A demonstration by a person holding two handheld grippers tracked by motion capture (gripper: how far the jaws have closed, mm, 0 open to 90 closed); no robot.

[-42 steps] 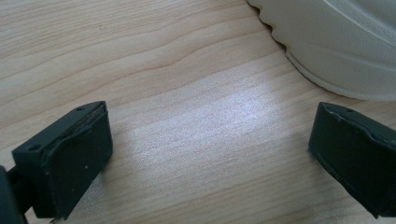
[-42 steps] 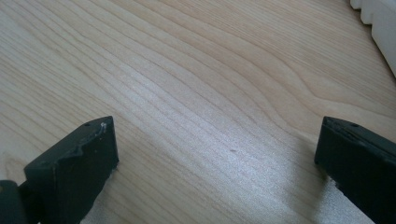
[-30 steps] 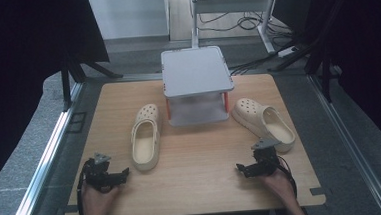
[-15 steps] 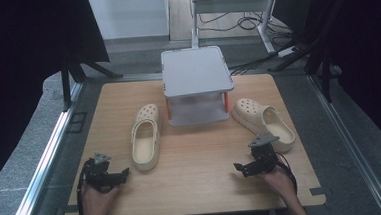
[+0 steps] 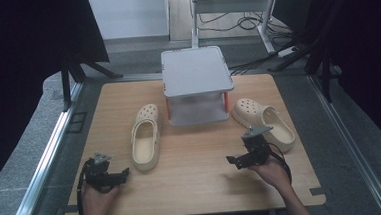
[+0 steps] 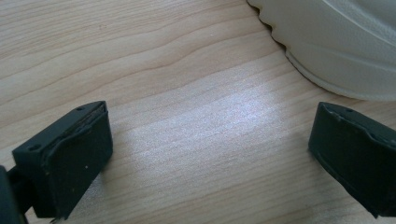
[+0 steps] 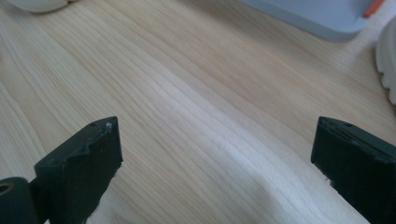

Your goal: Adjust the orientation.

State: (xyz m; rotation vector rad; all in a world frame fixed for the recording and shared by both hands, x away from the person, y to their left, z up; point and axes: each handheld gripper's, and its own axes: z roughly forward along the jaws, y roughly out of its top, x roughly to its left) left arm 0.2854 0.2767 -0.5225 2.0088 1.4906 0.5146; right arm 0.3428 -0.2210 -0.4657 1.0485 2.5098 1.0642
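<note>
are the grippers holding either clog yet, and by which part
Nothing is held. Left gripper and right gripper both stand open over bare table.

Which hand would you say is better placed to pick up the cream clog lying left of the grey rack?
Left. The left tongs sit open beside the left clog heel; the right tongs are across the table, nearer the other clog.

No legible text, label, brand, number or sign anywhere. Checked the two cream clogs, left (image 5: 145, 137) and right (image 5: 264, 123), the grey stand (image 5: 195, 76) at the far middle of the table (image 5: 198, 182), and the black pads of both grippers: all surfaces are plain, or too small to read.
</note>
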